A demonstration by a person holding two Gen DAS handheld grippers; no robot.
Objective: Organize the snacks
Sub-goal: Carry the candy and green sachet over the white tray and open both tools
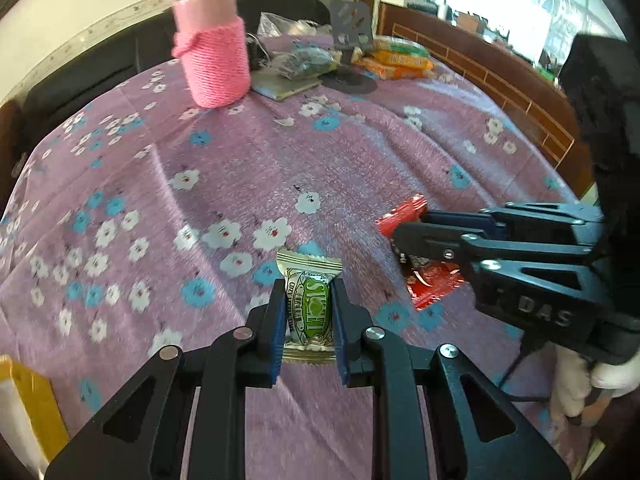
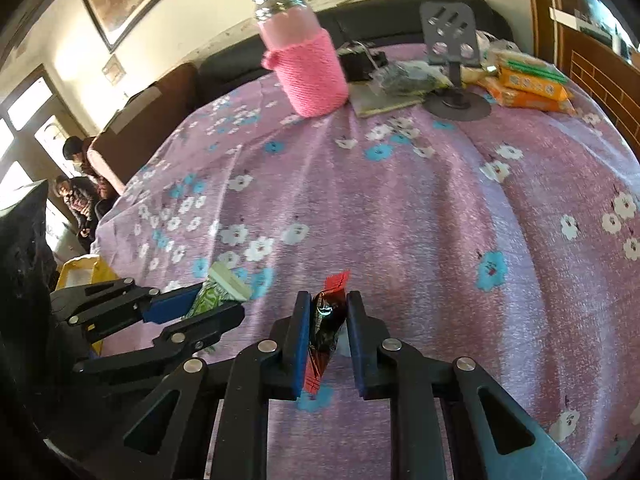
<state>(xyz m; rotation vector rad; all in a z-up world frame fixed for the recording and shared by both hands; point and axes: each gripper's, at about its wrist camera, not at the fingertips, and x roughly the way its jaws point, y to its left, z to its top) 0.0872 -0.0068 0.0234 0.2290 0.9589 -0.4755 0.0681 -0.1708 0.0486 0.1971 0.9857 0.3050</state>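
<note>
My left gripper (image 1: 305,292) is shut on a green and white snack packet (image 1: 310,308), held just above the purple floral tablecloth (image 1: 280,168). It shows at the left of the right wrist view (image 2: 212,302) with the packet (image 2: 216,292). My right gripper (image 2: 328,306) is shut on a red and black snack packet (image 2: 325,328). In the left wrist view it (image 1: 404,232) comes in from the right with the red packet (image 1: 404,212) between its fingers.
A bottle in a pink knitted sleeve (image 1: 212,48) stands at the far side, next to a notebook (image 1: 284,84), a grey phone stand (image 1: 352,32) and orange snack packs (image 1: 400,60). A yellow box (image 1: 28,412) sits at the near left. A wooden bed frame (image 1: 500,76) borders the right.
</note>
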